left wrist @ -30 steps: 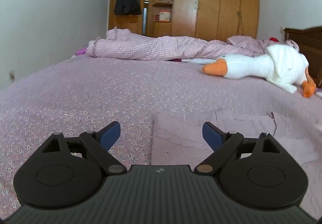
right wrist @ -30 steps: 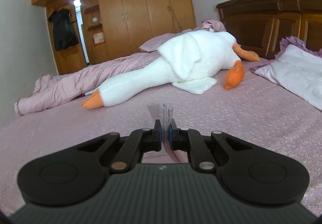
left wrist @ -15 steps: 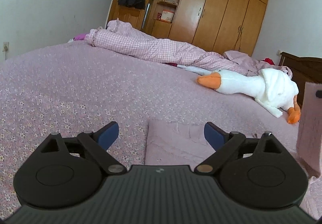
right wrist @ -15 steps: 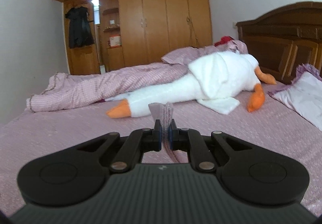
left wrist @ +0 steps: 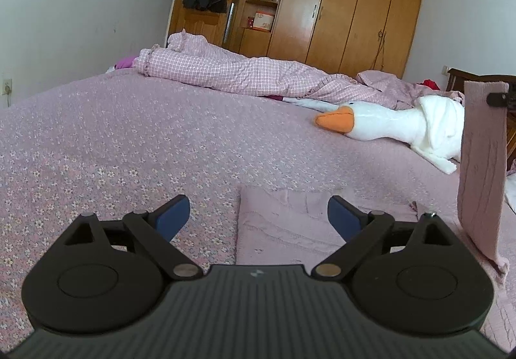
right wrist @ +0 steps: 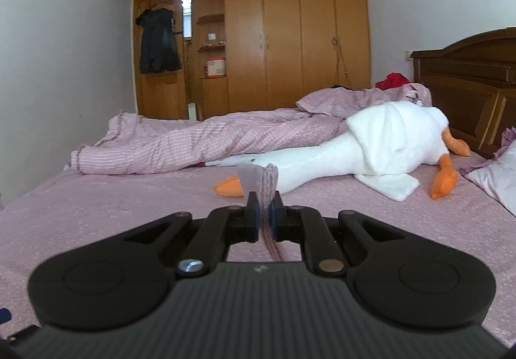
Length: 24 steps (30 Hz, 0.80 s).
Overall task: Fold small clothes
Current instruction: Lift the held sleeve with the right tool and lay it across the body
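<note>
- Left gripper (left wrist: 258,217): jaws spread wide, nothing between them. Blue pads (left wrist: 171,215) visible on both fingers. It hangs low over the bed (left wrist: 129,140).
- Right gripper (right wrist: 265,214): jaws pinched tight on a fold of the pink garment (right wrist: 262,185). Cloth sticks up past the fingertips and trails down between the fingers toward the camera.
- Garment in left wrist view (left wrist: 290,227): most of it lies flat on the floral bedspread, directly ahead of and under the open left jaws, left edge roughly straight.
- Its right end is lifted: a strip of pink cloth (left wrist: 482,162) hangs near vertical at the right of the left wrist view, top corner clamped by a dark fingertip at the frame edge, bottom still joined to the flat part on the bed.
- White goose plush (left wrist: 403,127) with orange beak lies on the bed beyond the garment, well apart from both grippers. In the right wrist view it sits straight ahead (right wrist: 371,146), orange feet toward the headboard (right wrist: 467,94).
- Rumpled pink checked duvet (left wrist: 232,72) runs along the far side of the bed.
- Wooden wardrobe (right wrist: 290,36) on the far wall, dark garment (right wrist: 158,41) hanging on its left part.
- Pillow (right wrist: 496,178) at the right edge of the right wrist view.
</note>
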Each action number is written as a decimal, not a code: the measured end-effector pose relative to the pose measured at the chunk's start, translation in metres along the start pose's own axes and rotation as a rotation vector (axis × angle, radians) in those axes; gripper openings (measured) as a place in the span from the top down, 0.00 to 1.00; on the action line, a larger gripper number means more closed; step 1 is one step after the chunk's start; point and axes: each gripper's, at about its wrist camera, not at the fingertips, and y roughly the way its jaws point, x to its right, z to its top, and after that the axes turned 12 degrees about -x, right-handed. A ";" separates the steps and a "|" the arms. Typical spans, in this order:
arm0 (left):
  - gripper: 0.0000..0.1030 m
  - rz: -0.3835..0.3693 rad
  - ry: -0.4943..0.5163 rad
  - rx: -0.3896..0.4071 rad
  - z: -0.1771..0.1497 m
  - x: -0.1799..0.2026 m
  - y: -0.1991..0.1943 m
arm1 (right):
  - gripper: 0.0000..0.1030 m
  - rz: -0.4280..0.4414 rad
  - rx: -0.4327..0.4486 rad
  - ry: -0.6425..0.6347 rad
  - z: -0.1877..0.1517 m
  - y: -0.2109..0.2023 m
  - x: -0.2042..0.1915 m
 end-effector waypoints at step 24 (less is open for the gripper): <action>0.06 0.031 0.018 -0.041 -0.005 -0.004 0.008 | 0.90 0.075 -0.055 -0.178 -0.068 0.028 -0.060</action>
